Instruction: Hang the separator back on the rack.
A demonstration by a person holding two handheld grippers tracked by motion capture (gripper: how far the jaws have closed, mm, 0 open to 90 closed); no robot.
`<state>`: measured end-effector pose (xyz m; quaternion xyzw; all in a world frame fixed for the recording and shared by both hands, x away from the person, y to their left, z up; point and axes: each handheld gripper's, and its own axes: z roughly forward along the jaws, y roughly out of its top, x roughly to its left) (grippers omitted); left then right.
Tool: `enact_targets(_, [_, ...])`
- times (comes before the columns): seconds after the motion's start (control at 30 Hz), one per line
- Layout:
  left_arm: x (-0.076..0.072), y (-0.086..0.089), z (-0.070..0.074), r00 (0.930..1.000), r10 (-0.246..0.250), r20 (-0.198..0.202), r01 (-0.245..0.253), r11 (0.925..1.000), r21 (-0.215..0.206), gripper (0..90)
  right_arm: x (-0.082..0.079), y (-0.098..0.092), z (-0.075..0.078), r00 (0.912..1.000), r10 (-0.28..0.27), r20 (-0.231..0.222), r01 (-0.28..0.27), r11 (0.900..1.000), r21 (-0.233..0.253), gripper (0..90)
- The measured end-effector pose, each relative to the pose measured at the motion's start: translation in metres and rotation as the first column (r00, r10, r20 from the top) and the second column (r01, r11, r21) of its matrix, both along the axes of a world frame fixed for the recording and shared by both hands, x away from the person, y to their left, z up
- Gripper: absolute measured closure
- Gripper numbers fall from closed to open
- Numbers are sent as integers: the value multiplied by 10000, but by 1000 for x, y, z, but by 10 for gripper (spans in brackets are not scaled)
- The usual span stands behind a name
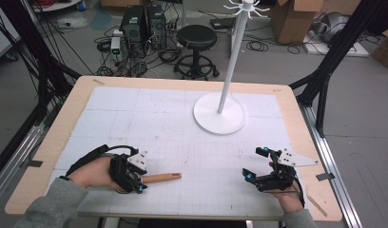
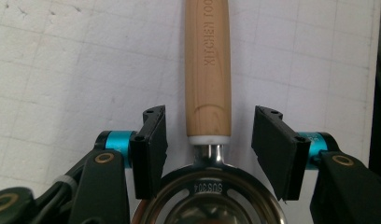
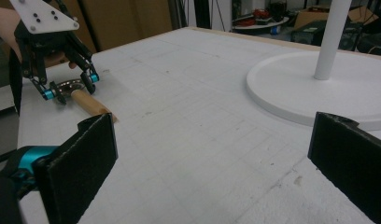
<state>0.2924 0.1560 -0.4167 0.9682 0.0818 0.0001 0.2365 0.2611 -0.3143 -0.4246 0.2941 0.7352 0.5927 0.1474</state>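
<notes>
A kitchen tool with a wooden handle [image 1: 161,178] [image 2: 208,70] and a steel head [image 2: 212,200] lies flat on the white mat [image 1: 182,142]. My left gripper [image 1: 140,180] [image 2: 211,114] is open, its jaws standing on either side of the handle's lower end without touching it. The right gripper view shows the same gripper [image 3: 72,86] straddling the tool [image 3: 90,105] from farther off. My right gripper [image 1: 254,163] [image 3: 216,140] is open wide near the mat's front right, with nothing between its jaws.
A white stand with a round base [image 1: 219,114] [image 3: 319,88] and a tall pole [image 1: 232,57] is at the back centre-right. Beyond the table are a black stool [image 1: 197,40], computer boxes [image 1: 144,23] and cardboard boxes [image 1: 292,19].
</notes>
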Motion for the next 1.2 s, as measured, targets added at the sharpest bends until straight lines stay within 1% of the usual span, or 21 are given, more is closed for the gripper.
enact_targets(0.1, [0, 1, 0, 10000, 2, -5, -2, 10000, 33, 457, 0, 1, -1, 10000, 47, -49, -47, 10000, -41, 6])
enact_targets(0.27, [0, 2, 0, 9999, -24, 107, 23, 10000, 73, 475, 0, 2, -1, 9999, 61, -81, -61, 10000, -26, 6])
enact_targets(0.33, [0, 2, 0, 9999, 6, 103, -7, 9999, 109, 494, 0, 1, -1, 10000, 49, -49, -50, 10000, -67, 6])
enact_targets(0.67, [-1, 2, 0, 10000, 18, 69, -19, 9999, 131, 523, 0, 2, -1, 9999, 100, -27, -100, 9999, -41, 6])
enact_targets(0.87, [0, 1, 1, 9998, 180, 39, -181, 9997, 190, 567, -1, 2, -1, 9999, 92, -41, -92, 10000, -39, 6])
enact_targets(1.07, [0, 1, 1, 9997, 243, 41, -244, 9995, 213, 605, -1, 2, -1, 9999, 96, -43, -96, 9999, -47, 6])
enact_targets(1.2, [0, 0, 1, 9999, 48, 147, -51, 9997, 229, 659, -1, 2, -1, 10000, 68, -56, -68, 10000, -45, 6])
